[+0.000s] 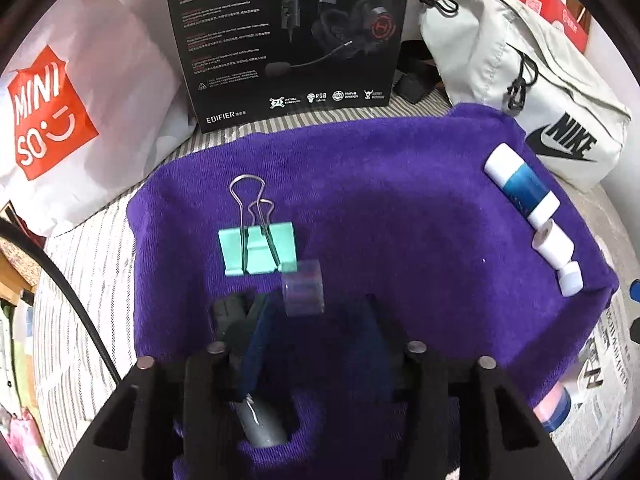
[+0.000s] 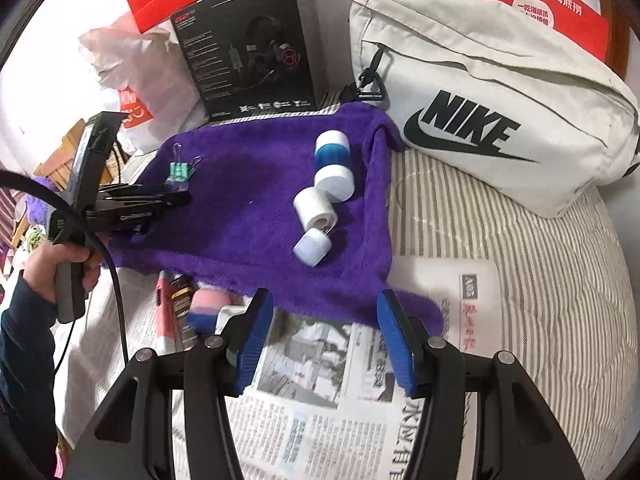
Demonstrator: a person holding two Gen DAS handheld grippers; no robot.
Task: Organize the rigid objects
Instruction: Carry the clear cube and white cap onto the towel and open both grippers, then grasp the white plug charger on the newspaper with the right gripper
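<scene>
A purple towel [image 1: 400,208] lies on a striped bed. On it lie a mint binder clip [image 1: 258,248], a small clear tape roll [image 1: 303,289], a blue-and-white tube [image 1: 520,186], a white roll [image 1: 553,244] and a small white cap [image 1: 570,276]. My left gripper [image 1: 316,320] hovers open just behind the tape roll, which is blurred and sits apart from the fingers. In the right wrist view the left gripper [image 2: 176,196] is beside the clip [image 2: 179,171]. My right gripper [image 2: 324,320] is open and empty over newspaper at the towel's near edge, before the tube [image 2: 332,152], roll [image 2: 316,208] and cap [image 2: 313,246].
A black headset box [image 1: 288,36] stands behind the towel, a white Nike bag [image 2: 480,96] at the right, a Miniso bag [image 1: 60,120] at the left. On the newspaper [image 2: 320,420] lie a pink-and-blue object [image 2: 208,310] and a red pen [image 2: 164,304].
</scene>
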